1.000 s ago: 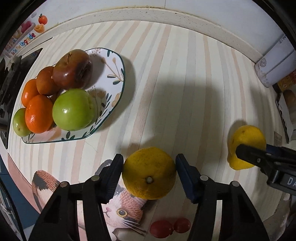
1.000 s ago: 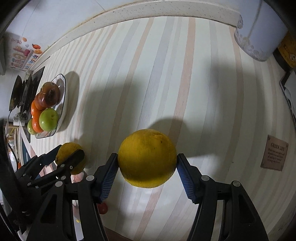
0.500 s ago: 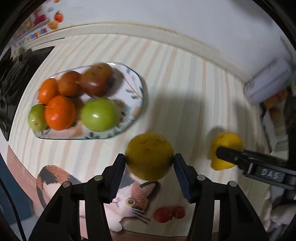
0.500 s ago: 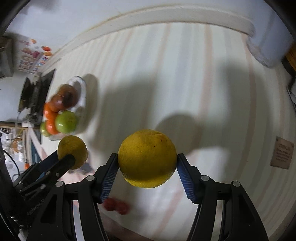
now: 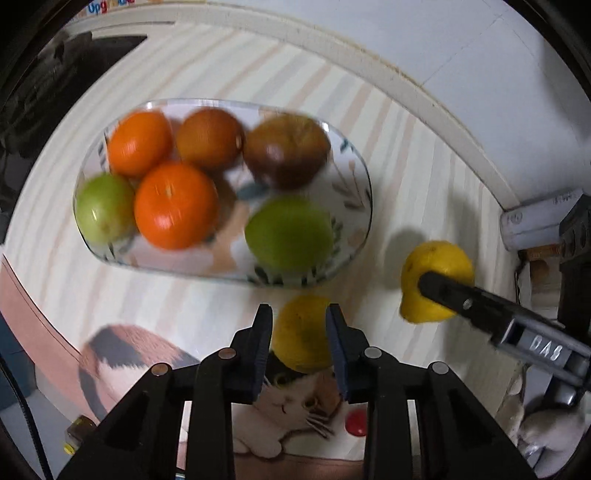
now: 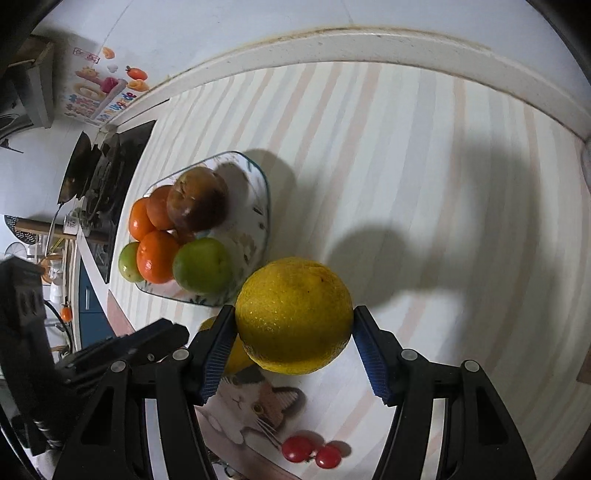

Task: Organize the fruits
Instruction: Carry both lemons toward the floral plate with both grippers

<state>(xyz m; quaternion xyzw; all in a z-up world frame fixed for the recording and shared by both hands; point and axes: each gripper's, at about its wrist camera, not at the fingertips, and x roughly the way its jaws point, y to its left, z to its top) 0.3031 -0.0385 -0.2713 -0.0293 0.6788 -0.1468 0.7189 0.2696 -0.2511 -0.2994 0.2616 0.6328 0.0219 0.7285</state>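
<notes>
Plate blurred; left gripper hides lemon

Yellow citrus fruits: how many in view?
2. One yellow fruit is clamped in the left gripper; the other is clamped in the right gripper. None on the plate, unless hidden.

A striped tabletop meets a white wall bearing a colourful poster.

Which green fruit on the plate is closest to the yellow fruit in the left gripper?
The bigger green fruit, at the plate's near edge, just beyond the yellow fruit in the left gripper. The smaller green one sits at the far left end.
</notes>
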